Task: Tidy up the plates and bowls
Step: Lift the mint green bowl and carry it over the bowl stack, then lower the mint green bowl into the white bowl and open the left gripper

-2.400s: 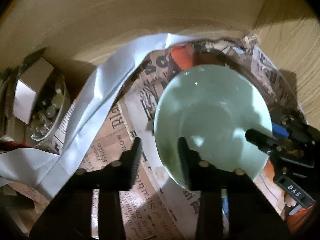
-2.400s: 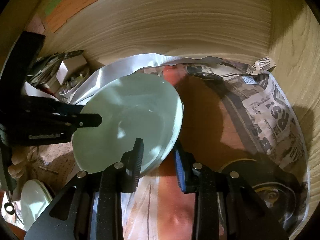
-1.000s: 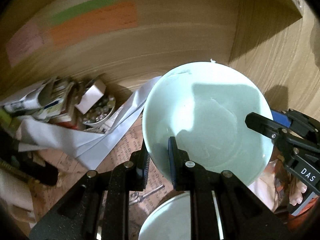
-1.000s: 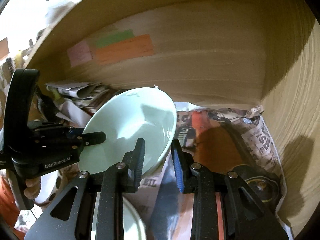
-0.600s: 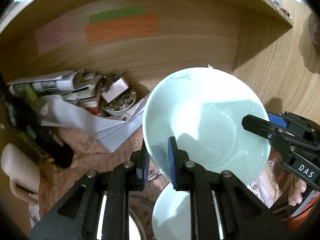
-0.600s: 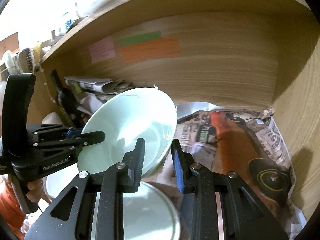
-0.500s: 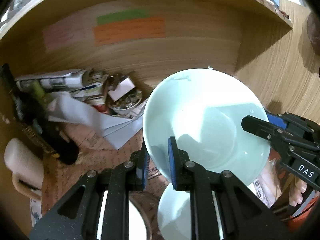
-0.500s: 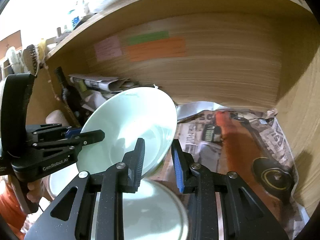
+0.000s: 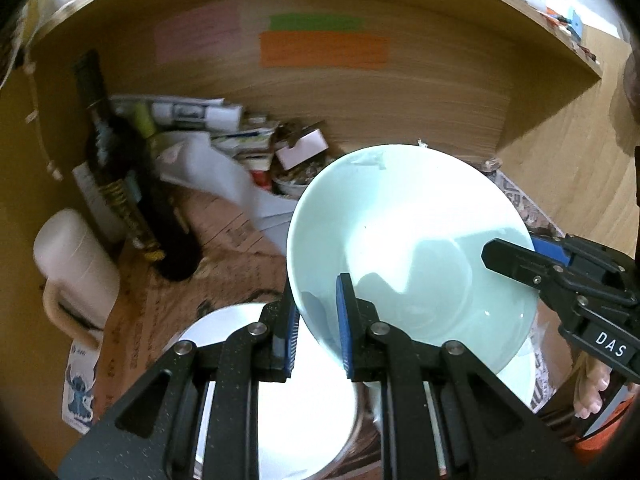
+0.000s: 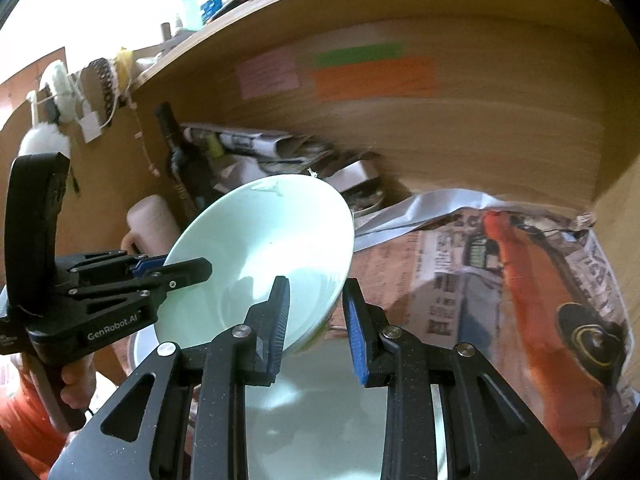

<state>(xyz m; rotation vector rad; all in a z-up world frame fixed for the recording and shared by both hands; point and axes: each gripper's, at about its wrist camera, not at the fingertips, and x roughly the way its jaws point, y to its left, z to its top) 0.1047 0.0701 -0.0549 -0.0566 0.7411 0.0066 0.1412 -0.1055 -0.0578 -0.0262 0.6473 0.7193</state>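
A pale green bowl (image 9: 408, 248) is held in the air, tilted, in front of a wooden shelf. My left gripper (image 9: 316, 320) is shut on its near-left rim. My right gripper (image 10: 316, 312) is shut on its right rim; the bowl shows in the right wrist view (image 10: 260, 248) too. Below the bowl lie a white plate (image 9: 280, 392) and another pale dish (image 10: 340, 420). The right gripper also shows in the left wrist view (image 9: 516, 256), and the left gripper in the right wrist view (image 10: 176, 272).
The shelf floor is lined with newspaper (image 10: 500, 264). At the back left stand a dark bottle (image 9: 120, 184), a white mug (image 9: 72, 264), folded papers (image 9: 192, 112) and a small dish of clutter (image 9: 296, 172). Coloured notes (image 9: 320, 48) stick to the back wall.
Both grippers closed on the bowl's rim, lifted it off the newspaper and carried it back out of the shelf. The plates below have come into view.
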